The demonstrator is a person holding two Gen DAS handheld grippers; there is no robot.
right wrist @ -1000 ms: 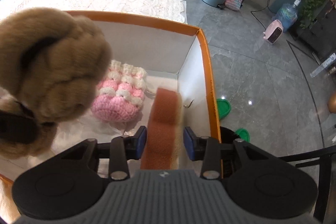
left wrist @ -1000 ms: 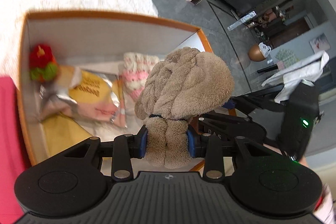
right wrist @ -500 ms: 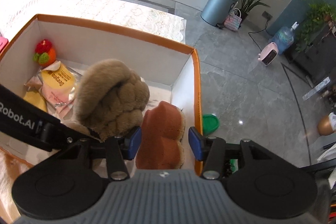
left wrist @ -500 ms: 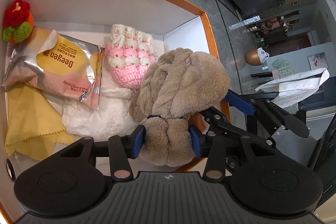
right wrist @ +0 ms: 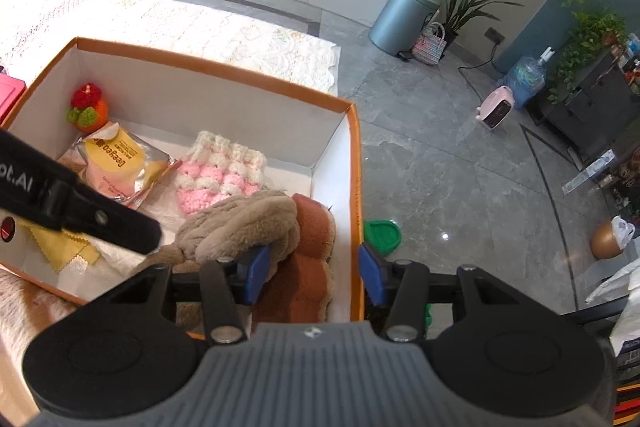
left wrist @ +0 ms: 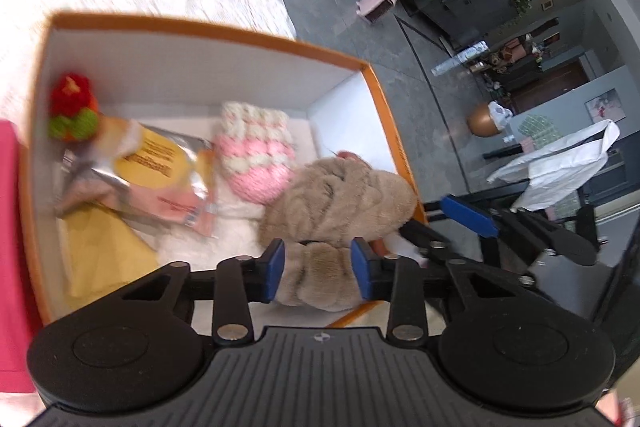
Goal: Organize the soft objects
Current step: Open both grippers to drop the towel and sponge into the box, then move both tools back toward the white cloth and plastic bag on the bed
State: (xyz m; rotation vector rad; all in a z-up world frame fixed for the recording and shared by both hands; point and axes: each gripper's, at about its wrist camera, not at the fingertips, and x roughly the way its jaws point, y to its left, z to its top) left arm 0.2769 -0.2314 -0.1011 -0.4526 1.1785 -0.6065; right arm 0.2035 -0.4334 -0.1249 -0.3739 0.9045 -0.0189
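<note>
Blue pads of the left gripper point(left wrist: 318, 275) sit parted just wider than the tan plush toy point(left wrist: 340, 203), barely touching it, so I judge it let go. The right gripper point(right wrist: 314, 273) is spread wide around the brown plush point(right wrist: 304, 267), holding nothing. Both toys lie in the orange-rimmed box point(right wrist: 356, 163), against its wall at three o'clock. At eleven o'clock lies a pink knitted pouch point(right wrist: 220, 175). To finish cleanly, draw both grippers straight back and up, so the fur doesn't snag and drag a toy out.
</note>
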